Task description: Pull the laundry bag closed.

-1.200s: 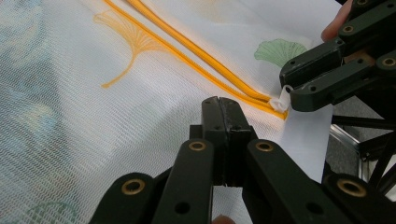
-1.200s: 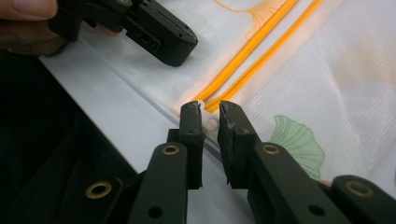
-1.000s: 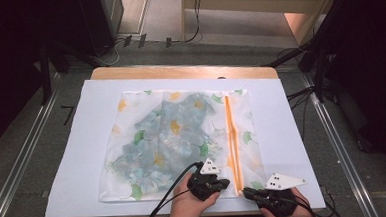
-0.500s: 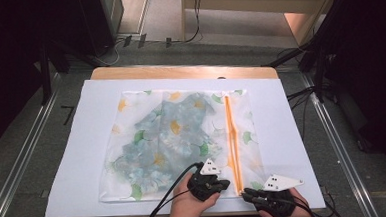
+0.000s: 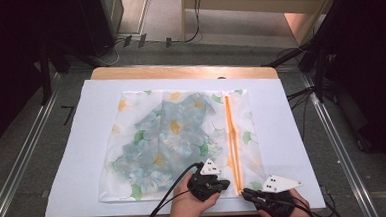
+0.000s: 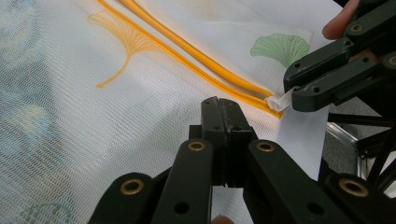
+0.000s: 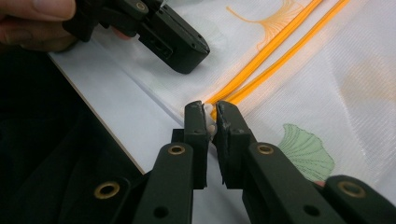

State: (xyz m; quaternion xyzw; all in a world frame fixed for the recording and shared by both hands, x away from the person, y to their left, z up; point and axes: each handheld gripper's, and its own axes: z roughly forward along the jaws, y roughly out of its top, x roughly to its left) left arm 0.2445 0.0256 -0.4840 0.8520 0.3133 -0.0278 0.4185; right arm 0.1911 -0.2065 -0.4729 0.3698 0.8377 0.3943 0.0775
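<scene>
A white mesh bag [image 5: 172, 139] printed with ginkgo leaves lies flat on the white sheet, a bluish garment inside it. Its orange zipper [image 5: 231, 131] runs along the right side toward the front edge. My left gripper [image 6: 223, 105] is shut, pinching the mesh just left of the zipper's near end; it is also seen in the high view [image 5: 220, 184] and the right gripper view [image 7: 194, 56]. My right gripper [image 7: 211, 109] is shut on the white zipper pull [image 7: 211, 125] at the zipper's end, and appears too in the left gripper view [image 6: 299, 91] and the high view [image 5: 246, 192].
The white sheet [image 5: 292, 133] covers a wooden table [image 5: 179, 70]; its front edge is right beside both grippers. Metal rails [image 5: 338, 146] run along both sides. Cables [image 5: 170, 195] trail from the grippers off the front.
Almost nothing differs. Both grippers stay at the zipper's near end, and the bag lies as before.
</scene>
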